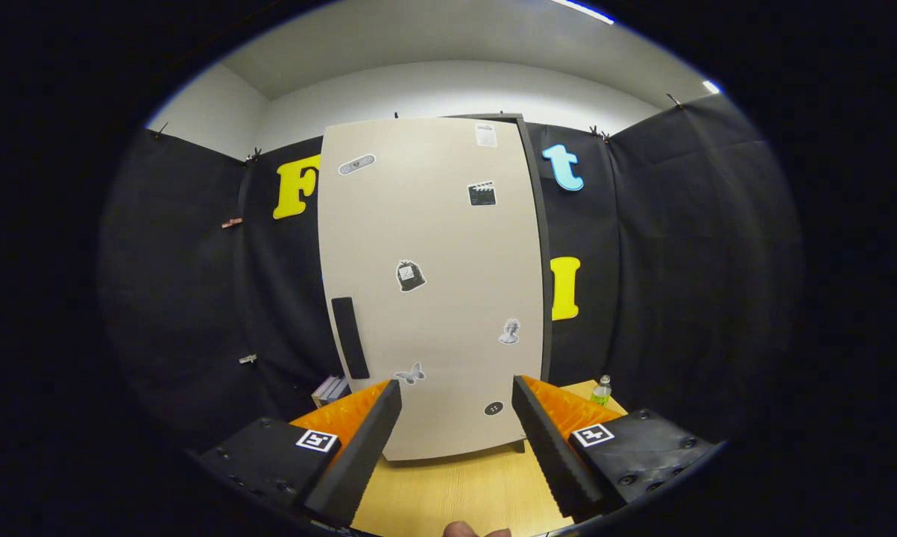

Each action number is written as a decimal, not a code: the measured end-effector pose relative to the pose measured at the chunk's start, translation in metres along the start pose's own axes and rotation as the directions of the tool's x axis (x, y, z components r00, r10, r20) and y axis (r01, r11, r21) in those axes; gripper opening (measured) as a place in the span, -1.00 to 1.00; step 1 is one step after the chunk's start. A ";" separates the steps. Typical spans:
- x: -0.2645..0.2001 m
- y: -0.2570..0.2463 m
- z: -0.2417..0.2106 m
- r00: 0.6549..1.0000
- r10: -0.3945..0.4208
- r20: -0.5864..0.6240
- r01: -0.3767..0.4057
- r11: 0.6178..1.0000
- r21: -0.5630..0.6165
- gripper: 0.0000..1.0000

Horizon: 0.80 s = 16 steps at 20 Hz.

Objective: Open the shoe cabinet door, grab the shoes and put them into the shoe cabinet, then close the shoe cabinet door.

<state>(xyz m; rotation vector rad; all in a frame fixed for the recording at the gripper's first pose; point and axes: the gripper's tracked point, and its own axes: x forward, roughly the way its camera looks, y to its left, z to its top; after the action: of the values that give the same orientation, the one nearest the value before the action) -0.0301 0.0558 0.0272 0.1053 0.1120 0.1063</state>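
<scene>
now, left to right: a dark handle (350, 338) sits on the shoe cabinet door (433, 291), which stands shut on the table (448, 485) just beyond the tool (455, 388), fingers spread wide, holding nothing; a green bottle (602, 391) stands beside.

I face the tall beige cabinet (433, 298), door shut, stickers scattered across it, dark handle (350, 338) at its left edge.

1. Gripper view rides on the gripper (455, 395), looking forward along both fingers.
2. Faces the cabinet door (433, 291) head-on, fairly near, low over the table (448, 492).
</scene>
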 end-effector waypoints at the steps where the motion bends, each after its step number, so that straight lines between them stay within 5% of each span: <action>1: 0.000 0.000 0.000 1.000 0.001 0.000 -0.001 1.000 -0.001 0.96; 16: 0.001 0.010 -0.005 1.000 0.015 -0.003 -0.015 1.000 -0.026 0.96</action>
<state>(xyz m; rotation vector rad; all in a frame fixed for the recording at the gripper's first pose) -0.0303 0.0661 0.0235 0.0796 0.1129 0.1233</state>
